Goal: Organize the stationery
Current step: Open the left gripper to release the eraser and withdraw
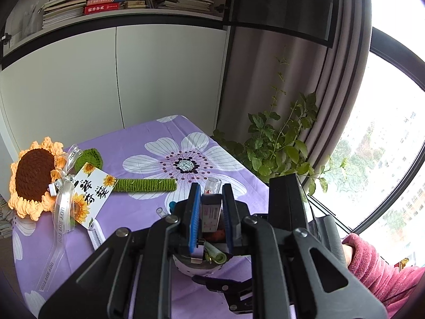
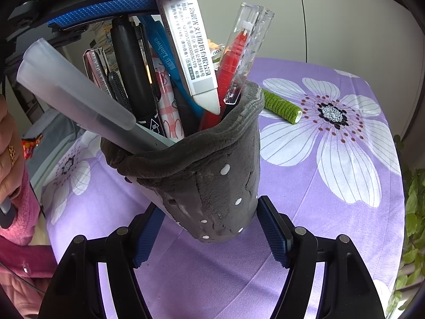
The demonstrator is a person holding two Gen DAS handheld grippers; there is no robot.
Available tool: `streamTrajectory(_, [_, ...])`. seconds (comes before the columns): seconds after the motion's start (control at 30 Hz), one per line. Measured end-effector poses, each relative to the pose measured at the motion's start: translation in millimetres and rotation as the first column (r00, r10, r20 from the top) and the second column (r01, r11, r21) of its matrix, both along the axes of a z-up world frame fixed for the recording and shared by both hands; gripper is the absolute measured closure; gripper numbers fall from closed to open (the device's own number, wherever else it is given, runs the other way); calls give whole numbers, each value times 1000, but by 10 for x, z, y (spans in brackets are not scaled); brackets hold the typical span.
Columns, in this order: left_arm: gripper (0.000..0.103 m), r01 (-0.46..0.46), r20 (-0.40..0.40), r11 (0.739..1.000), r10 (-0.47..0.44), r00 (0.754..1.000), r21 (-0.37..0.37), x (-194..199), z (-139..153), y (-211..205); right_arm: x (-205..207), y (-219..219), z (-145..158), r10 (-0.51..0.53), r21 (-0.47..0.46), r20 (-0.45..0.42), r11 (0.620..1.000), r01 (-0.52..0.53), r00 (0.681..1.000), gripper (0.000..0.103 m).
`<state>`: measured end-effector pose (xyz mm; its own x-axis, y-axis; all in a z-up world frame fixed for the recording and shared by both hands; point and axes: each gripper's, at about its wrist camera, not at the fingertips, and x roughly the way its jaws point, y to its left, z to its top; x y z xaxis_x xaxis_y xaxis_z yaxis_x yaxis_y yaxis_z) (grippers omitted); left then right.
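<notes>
A grey plush pen pouch (image 2: 202, 186) with white dots stands tilted over the purple cloth. My right gripper (image 2: 211, 235) is shut on its lower end, one blue pad on each side. Several pens fill the pouch: a frosted tube (image 2: 79, 90), a black marker (image 2: 132, 66), a blue pen (image 2: 170, 61) and a red pen in a clear cap (image 2: 239, 61). My left gripper (image 1: 211, 190) is shut on a white eraser in a printed sleeve (image 1: 210, 216). It holds the eraser (image 2: 191, 53) from above, with the lower tip inside the pouch mouth. One left pad (image 2: 106, 10) shows at the top.
A crochet sunflower (image 1: 34, 175) with a green stem (image 1: 146, 184) and a gift card (image 1: 90, 194) lies on the flowered tablecloth (image 2: 332, 186). A leafy plant (image 1: 279, 146) stands off the table's right edge by the window. A pink sleeve (image 1: 377, 265) and a ringed hand (image 2: 8, 154) are close.
</notes>
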<state>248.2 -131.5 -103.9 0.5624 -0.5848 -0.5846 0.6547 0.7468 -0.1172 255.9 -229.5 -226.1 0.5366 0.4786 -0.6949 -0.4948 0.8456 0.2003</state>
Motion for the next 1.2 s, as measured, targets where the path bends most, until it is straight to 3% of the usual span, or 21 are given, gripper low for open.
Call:
streamTrajectory(0.3, [88,-5,-6,1000,5,1000,3,6,5,27,10,-5,-2,0,5,-3,1000,0,1000,31])
streamTrajectory(0.5, [88,-78,9,997,78,997,-21,38,103,243,11,-12,-3,0,5,-3,1000,0,1000,31])
streamTrajectory(0.6, [80,-148,5,989,148,989,-19,116,95,415,11,-11,-3,0,6,-3,1000,0,1000,31])
streamTrajectory(0.7, [68,-231,-26,973,231,973,-20,225,30,637,11,-12,-3,0,6,-4,1000,0,1000,31])
streamTrajectory(0.83, [62,-330,-78,944,330,941,20,339,-157,874,9,-12,-5,0,6,-4,1000,0,1000,31])
streamTrajectory(1.07, [61,-425,-179,887,454,873,178,628,-656,980,9,-12,-4,0,6,-3,1000,0,1000,31])
streamTrajectory(1.2, [61,-435,-256,879,474,843,193,770,-851,1056,15,-18,-3,0,8,-7,1000,0,1000,31])
